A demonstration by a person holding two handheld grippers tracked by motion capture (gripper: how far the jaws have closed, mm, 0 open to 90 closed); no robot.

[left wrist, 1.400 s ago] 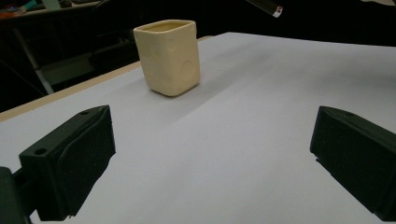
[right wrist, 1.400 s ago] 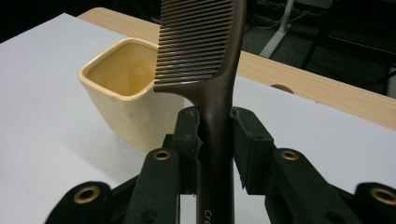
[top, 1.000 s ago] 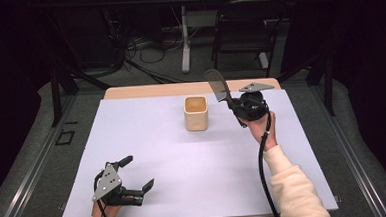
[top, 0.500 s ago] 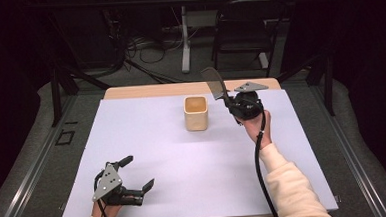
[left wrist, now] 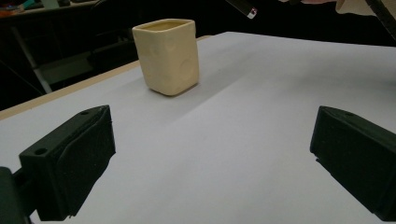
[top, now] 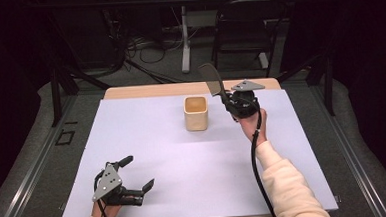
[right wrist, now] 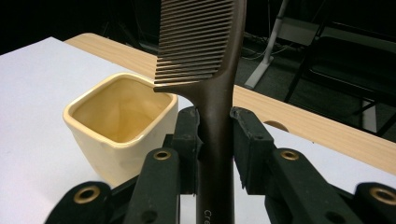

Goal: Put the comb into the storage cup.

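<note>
Comb (right wrist: 205, 60) handle is clamped between the two black jaws of the right gripper (top: 229, 100), as seen in the right gripper view, where the brown handle runs up between the pads and the toothed part rises above them with its teeth pointing to the left of that view. In the high view the comb (top: 211, 79) is held nearly upright, tilted a little to the left, at the far right part of the table, just right of the cream cup (top: 196, 113) and above the level of its rim. The right hand (top: 254, 125) is wrapped around the gripper from below, and a black cable (top: 257, 170) hangs down along the pale sleeve (top: 290, 188).

The cup is seen standing upright on the white sheet (top: 183, 159) that covers the table, toward the far middle, with its square mouth open and nothing visible inside it in the right gripper view (right wrist: 119, 126). The comb is not touching the cup.

The left gripper (top: 137, 174) is held low at the near left corner of the sheet, well apart from the cup, with its jaws spread wide and nothing between them; in the left gripper view only bare sheet (left wrist: 224, 154) lies between the jaws, and the cup (left wrist: 167, 56) is seen farther off.
</note>
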